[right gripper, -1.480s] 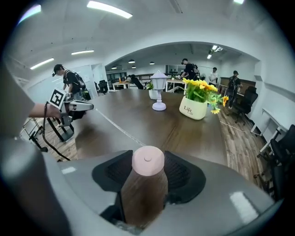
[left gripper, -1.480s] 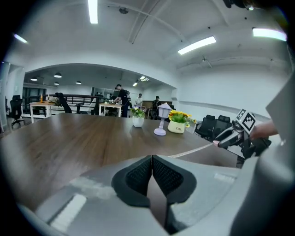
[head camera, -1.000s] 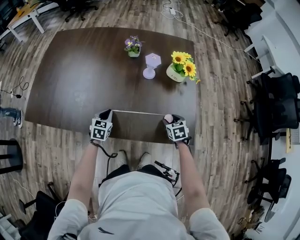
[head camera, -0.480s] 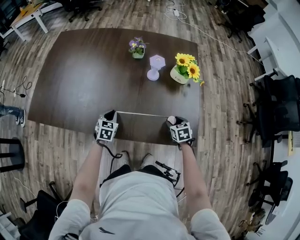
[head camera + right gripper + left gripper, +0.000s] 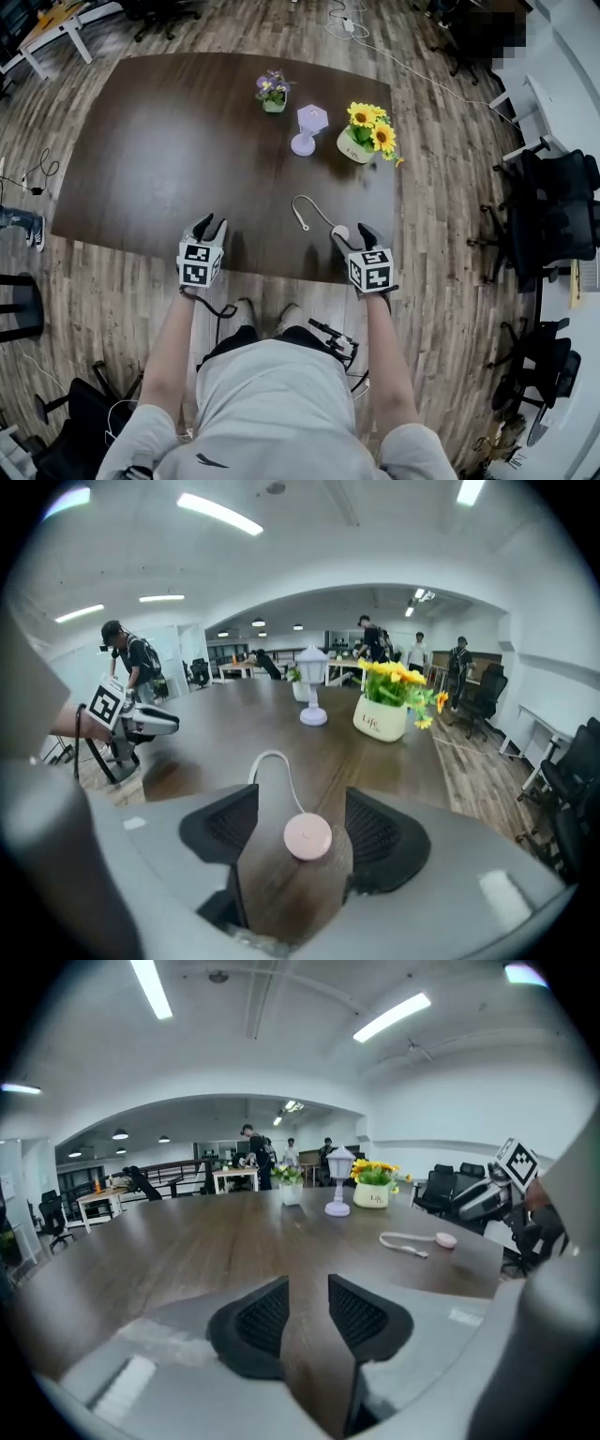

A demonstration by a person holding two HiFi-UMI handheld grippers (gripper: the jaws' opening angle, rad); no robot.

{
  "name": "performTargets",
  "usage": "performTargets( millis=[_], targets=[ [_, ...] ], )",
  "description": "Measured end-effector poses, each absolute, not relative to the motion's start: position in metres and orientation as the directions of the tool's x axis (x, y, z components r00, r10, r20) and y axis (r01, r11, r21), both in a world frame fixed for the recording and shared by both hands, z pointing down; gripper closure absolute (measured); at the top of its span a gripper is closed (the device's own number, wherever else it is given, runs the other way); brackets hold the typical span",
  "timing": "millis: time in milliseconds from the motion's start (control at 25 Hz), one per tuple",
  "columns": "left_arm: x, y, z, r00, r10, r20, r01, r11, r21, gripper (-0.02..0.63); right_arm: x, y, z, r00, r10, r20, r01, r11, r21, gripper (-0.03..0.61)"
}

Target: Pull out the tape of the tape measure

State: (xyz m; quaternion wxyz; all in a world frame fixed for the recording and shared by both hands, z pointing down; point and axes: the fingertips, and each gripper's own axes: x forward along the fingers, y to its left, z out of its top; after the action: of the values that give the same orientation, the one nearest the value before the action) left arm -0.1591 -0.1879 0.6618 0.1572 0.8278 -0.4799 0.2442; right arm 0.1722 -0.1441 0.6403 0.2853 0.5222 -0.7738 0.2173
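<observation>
Pink tape measure (image 5: 307, 837) sat untouched between our right hand-held gripper's (image 5: 352, 234) opening jaws (left hand-held gripper (image 5: 209, 225), at nine o'clock, opening empty).

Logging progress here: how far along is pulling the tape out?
Done: the tape lies out of the pink case, curled on the table. In hand: nothing; left gripper and right gripper are opening, the case loose between the right one's jaws. Left: seemingly nothing.

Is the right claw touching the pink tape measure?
Apart. In the right gripper view the tape measure lies inside the right claw, whose jaws are opening, with bare table showing on either side of it.
</observation>
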Motion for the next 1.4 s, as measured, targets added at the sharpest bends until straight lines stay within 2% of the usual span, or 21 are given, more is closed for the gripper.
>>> performTargets(
  millis=[40,160,280,480,560,640,880,1400],
  targets=[
    [-0.156,-0.185,0.645,0.441,-0.735,0.515,-0.866,-0.498,0.031,0.469,0.167,-0.142,0.624,-0.315,-0.711,0.628,-0.928,0.369,-0.048,0.296],
    [-0.141,-0.171,0.587,0.516,-0.764,0.388,-0.834,-0.551,0.023,0.469,0.147,-0.130,0.574,-0.390,-0.775,0.497,-0.913,0.394,-0.102,0.477],
    [-0.132,-0.154,0.529,0.547,-0.796,0.260,-0.822,-0.569,-0.012,0.479,0.131,-0.118,0.526,-0.395,-0.843,0.365,-0.914,0.401,-0.063,0.571],
    [-0.139,-0.140,0.479,0.510,-0.852,0.122,-0.857,-0.515,-0.014,0.520,0.130,-0.100,0.458,-0.308,-0.940,0.146,-0.949,0.314,0.021,0.578],
    [-0.144,-0.138,0.472,0.501,-0.859,0.107,-0.864,-0.503,0.003,0.581,0.134,-0.096,0.449,-0.298,-0.947,0.119,-0.954,0.298,-0.014,0.579],
    [-0.147,-0.135,0.468,0.492,-0.864,0.107,-0.868,-0.496,-0.007,0.600,0.137,-0.093,0.449,-0.296,-0.947,0.128,-0.955,0.295,-0.029,0.580],
    [-0.151,-0.132,0.467,0.480,-0.871,0.106,-0.875,-0.484,-0.016,0.601,0.138,-0.092,0.451,-0.286,-0.943,0.167,-0.956,0.293,0.015,0.581],
    [-0.146,-0.120,0.475,0.491,-0.861,0.129,-0.866,-0.499,-0.033,0.604,0.136,-0.084,0.451,-0.297,-0.940,0.169,-0.953,0.302,0.001,0.581]
  ],
)
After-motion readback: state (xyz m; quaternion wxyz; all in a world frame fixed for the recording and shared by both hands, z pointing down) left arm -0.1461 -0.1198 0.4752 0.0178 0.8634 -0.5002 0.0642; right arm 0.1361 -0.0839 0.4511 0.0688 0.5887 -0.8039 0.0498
